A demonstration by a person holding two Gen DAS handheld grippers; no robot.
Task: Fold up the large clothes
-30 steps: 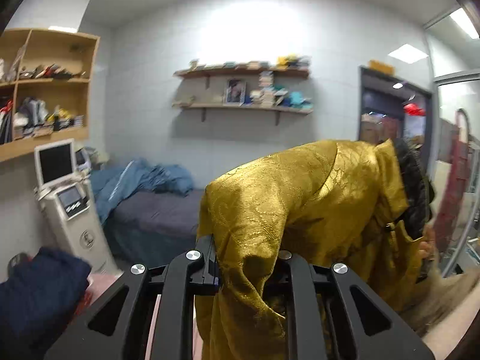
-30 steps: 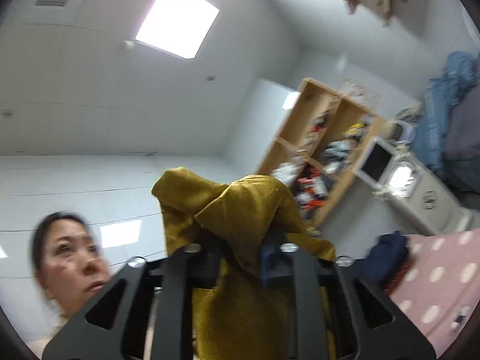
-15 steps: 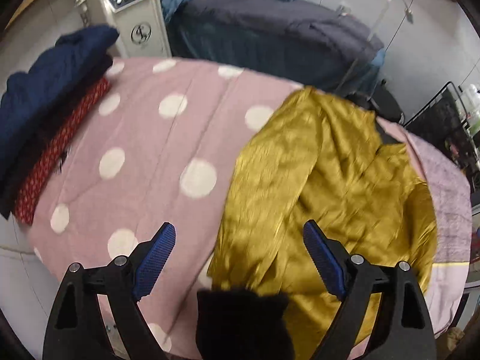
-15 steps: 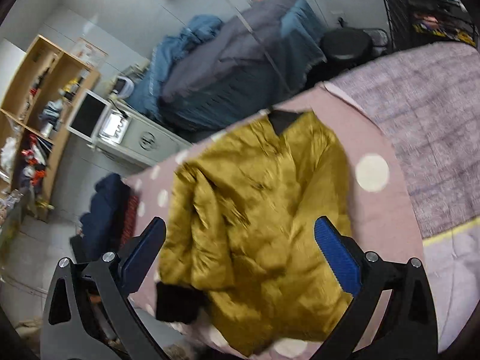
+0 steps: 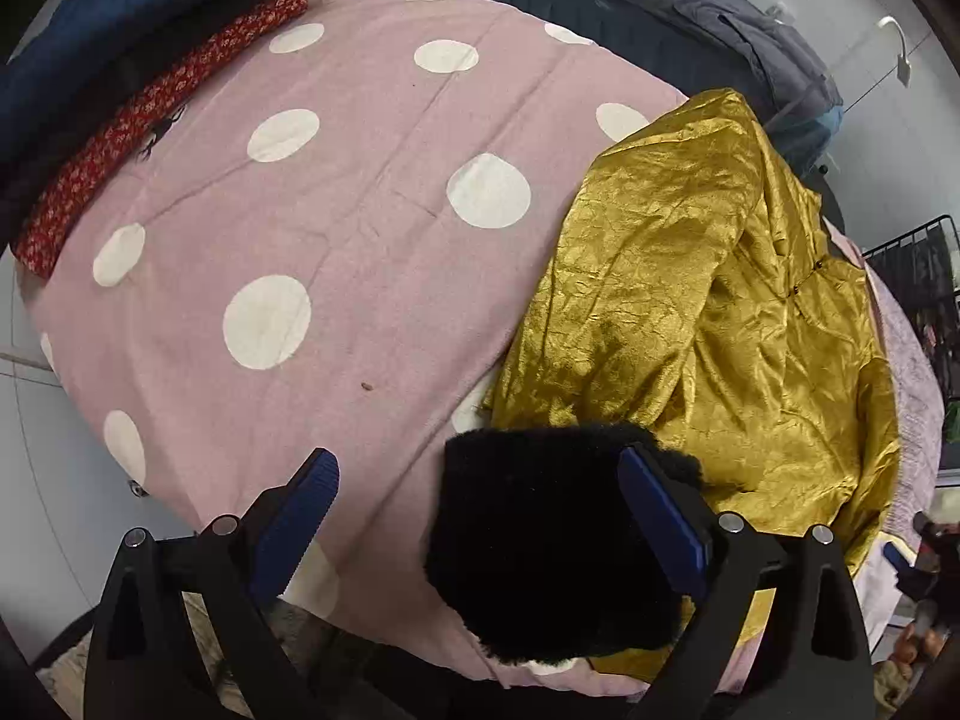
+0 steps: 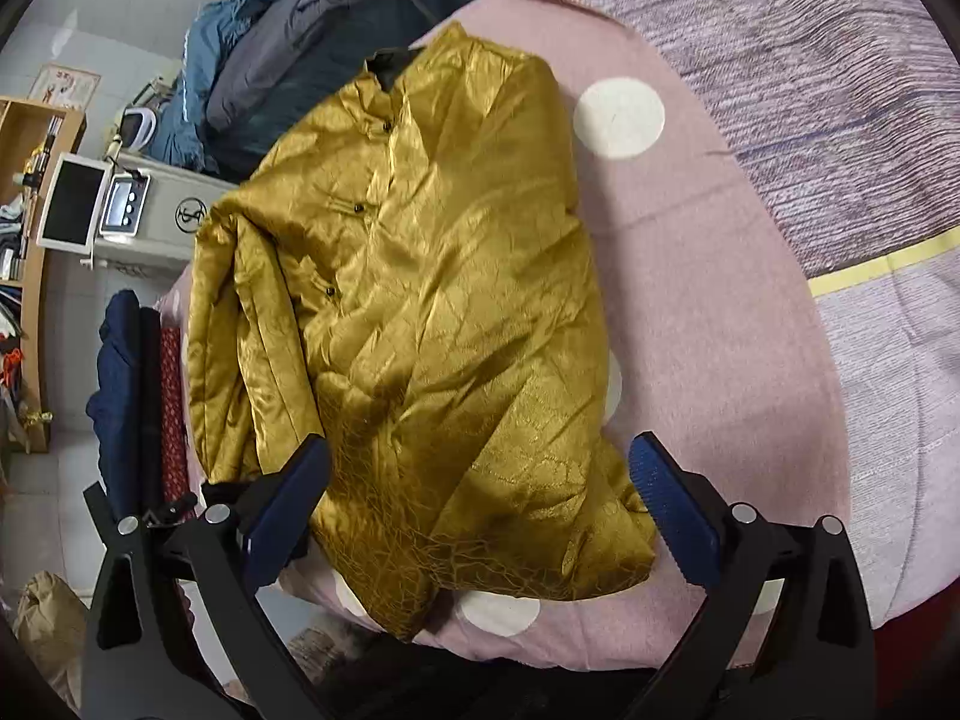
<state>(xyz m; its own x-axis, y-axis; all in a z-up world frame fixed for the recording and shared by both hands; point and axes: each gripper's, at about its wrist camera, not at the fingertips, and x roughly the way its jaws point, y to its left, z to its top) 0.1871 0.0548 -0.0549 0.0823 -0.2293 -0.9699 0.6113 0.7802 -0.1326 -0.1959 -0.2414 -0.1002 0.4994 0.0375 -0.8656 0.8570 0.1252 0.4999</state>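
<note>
Jacket: gold jacket [image 6: 432,312] lies crumpled on the pink dotted blanket [image 5: 336,192], free of both grippers
Left gripper: left gripper [image 5: 480,516] has its jaws opening, blue pads [image 5: 660,516] wide apart; the black furry cuff [image 5: 558,540] lies between them, and I cannot tell if the right pad touches it
Right gripper: right gripper [image 6: 480,498] has its fingers spread wide; the lower part of the jacket lies between them, not pinched
Collar: dark collar [image 6: 390,63] at the far end, dark buttons down the front
Beside: stack of folded clothes [image 5: 138,60], navy and red patterned, on the far left edge of the blanket
Around: grey striped cover [image 6: 810,72] beside the blanket, white machine [image 6: 150,210] beyond the bed
</note>
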